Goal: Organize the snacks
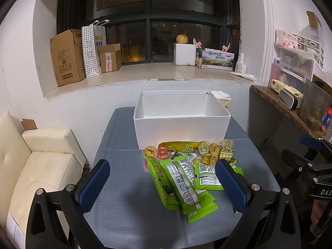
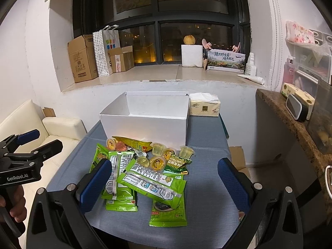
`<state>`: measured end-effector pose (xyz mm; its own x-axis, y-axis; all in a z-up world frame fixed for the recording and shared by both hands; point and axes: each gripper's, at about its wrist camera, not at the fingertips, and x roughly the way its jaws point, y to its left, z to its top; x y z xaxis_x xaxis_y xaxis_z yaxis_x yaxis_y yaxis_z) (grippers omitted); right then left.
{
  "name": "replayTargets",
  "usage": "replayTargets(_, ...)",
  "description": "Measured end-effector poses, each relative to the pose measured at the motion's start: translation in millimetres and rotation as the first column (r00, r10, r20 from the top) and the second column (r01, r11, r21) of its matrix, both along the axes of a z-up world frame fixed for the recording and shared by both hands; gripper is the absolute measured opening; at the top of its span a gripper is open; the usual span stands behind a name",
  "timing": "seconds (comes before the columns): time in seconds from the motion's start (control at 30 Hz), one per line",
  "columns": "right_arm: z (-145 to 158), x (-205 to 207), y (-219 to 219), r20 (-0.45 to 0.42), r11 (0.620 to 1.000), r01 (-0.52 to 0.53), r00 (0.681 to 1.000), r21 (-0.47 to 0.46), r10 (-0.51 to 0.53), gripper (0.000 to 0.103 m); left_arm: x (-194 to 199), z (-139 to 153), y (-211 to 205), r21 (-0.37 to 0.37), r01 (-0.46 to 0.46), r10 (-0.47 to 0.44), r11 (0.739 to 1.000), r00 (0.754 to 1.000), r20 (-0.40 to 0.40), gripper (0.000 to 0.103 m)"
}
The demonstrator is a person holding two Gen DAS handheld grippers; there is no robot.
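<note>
Table [image 1: 124, 186]: your work surface. Box [image 1: 180, 128], open-topped and bare inside, sits behind the snacks [image 1: 186, 182] to receive them. Left gripper [image 1: 164, 186] and right gripper [image 2: 166, 184] hover spread above the pile, holding nothing, ready to pick.

You see a white box [image 1: 181, 127] on the grey-blue counter [image 1: 124, 207], bright green snack packets [image 1: 182, 186] with white labels, yellow jelly cups [image 1: 209, 157] and one pink cup [image 1: 162, 152]. Your claw pads [image 1: 93, 184] are dark blue.
</note>
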<state>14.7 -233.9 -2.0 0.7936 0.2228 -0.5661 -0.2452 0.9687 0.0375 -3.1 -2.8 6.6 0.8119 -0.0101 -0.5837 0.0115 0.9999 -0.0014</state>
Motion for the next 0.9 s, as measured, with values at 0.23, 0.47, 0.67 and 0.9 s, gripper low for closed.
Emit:
replayTargets(0.23, -2, 0, 1, 0.002, 1.0, -0.01, 1.0, -0.001, 0.01, 0.103, -1, -1, -1, -0.002, 0.001, -0.001, 1.0, 1.0, -0.002, 0.103)
replayTargets(0.47, -13, 5, 5, -0.01, 0.997, -0.056, 0.998, -0.044, 0.055, 0.103, 1, -2, -1, 0.0, 0.007, -0.007, 1.0, 1.0, -0.003, 0.103)
replayTargets(0.67, -39, 35, 9, -0.063, 0.989, -0.134, 0.99, -0.062, 0.13, 0.103, 2, -11, 1, -0.033, 0.011, -0.012, 0.999, 1.0, -0.011, 0.103)
replayTargets(0.9, -90, 91, 26, -0.173, 0.938, -0.336, 0.932, -0.09, 0.317, 0.103, 4, -32, 12, -0.05, -0.004, 0.002, 0.999, 0.999, -0.045, 0.103)
